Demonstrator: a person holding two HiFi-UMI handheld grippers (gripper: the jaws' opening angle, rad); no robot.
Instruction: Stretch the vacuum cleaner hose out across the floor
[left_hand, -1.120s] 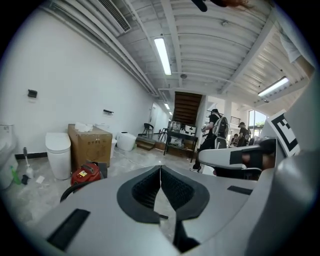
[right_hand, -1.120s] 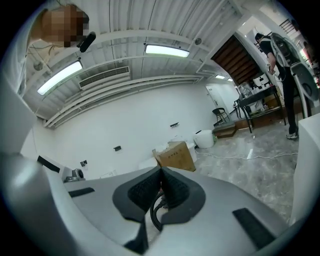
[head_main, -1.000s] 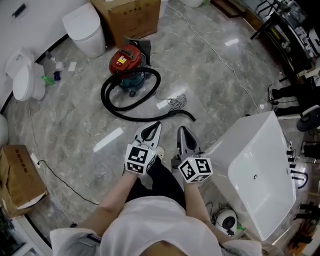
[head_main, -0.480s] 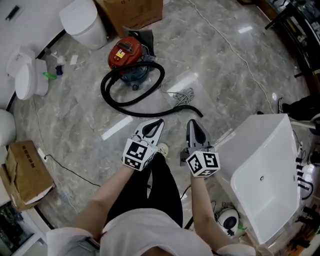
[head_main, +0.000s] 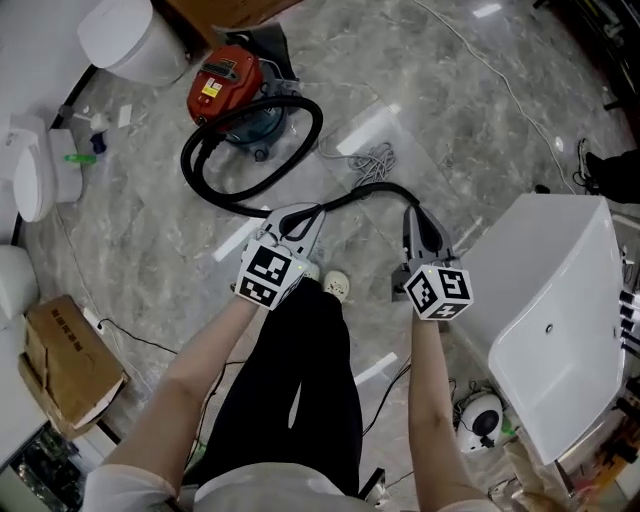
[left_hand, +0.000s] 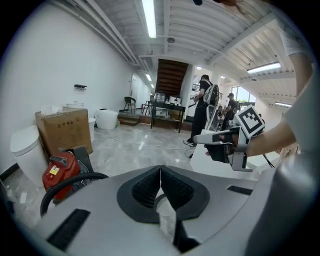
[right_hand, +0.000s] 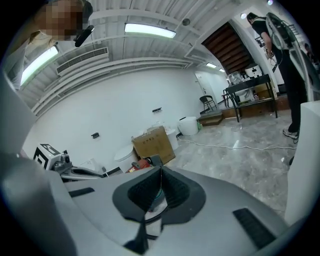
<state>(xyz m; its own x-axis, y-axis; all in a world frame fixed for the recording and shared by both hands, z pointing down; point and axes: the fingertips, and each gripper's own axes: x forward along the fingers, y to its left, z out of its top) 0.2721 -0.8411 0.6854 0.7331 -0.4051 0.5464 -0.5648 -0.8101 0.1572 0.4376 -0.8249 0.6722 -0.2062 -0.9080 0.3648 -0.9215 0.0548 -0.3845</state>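
A red vacuum cleaner (head_main: 222, 78) stands on the marble floor at the upper left. Its black hose (head_main: 205, 185) loops round in front of it, then runs right to a free end beside my right gripper (head_main: 411, 212). That gripper is shut with nothing between its pads; whether its tip touches the hose end I cannot tell. My left gripper (head_main: 312, 212) is also shut and empty, its tip over the hose's middle run. The left gripper view shows its own closed jaws (left_hand: 160, 172), the hose (left_hand: 65, 182) and the vacuum (left_hand: 57, 170). In the right gripper view the shut jaws (right_hand: 160, 175) point toward the vacuum (right_hand: 142, 164).
A large white tub (head_main: 560, 300) fills the right side. White toilets (head_main: 30, 170) and a white bin (head_main: 130, 35) line the left wall, with a cardboard box (head_main: 65, 360) below. A bundled cord (head_main: 375, 158) lies beyond the hose. My shoe (head_main: 335, 285) is between the grippers. People (left_hand: 202, 110) stand far back.
Both grippers have dropped toward the floor and reached forward to the hose, the right one drifting rightward. Their jaws stayed shut. The hose and vacuum lie as before.
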